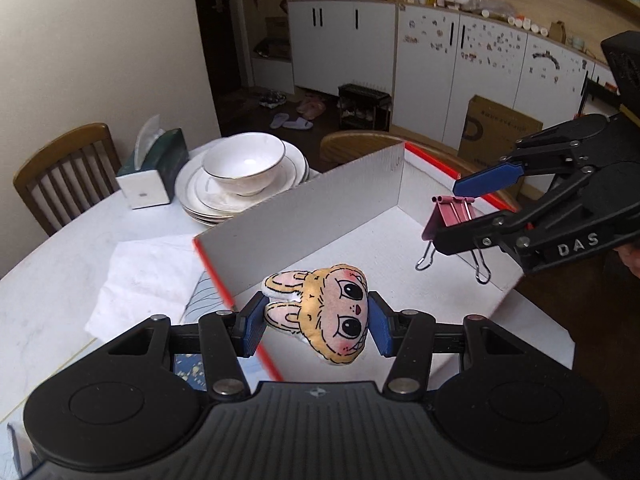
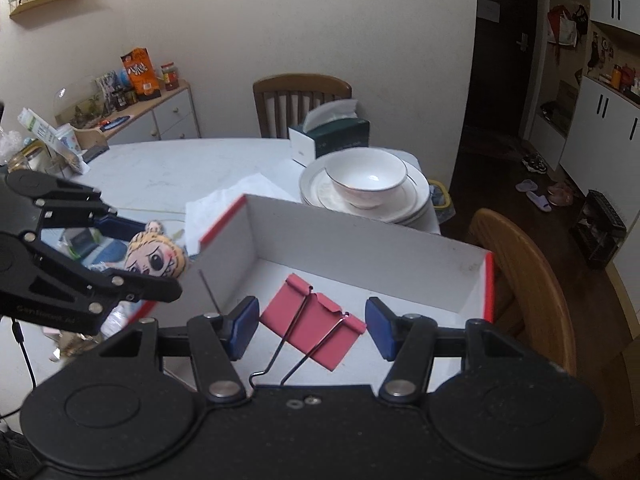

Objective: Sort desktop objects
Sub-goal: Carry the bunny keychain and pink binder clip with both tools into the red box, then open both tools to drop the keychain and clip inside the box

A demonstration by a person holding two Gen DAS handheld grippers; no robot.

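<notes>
Box [image 1: 360,196] front wall hidden behind both grippers' black bodies.

On the table [image 2: 168,168] an open box [image 2: 360,240] sits at the near edge, a stack of plates [image 2: 416,200] carrying a bowl [image 2: 366,178] behind it, a tissue box [image 2: 332,136] by the far edge, and a napkin [image 1: 148,276] left of the box.

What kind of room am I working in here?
Most likely a home dining area: a dining table with stacked plates and a bowl, wooden chairs, and slippers on the floor.
</notes>
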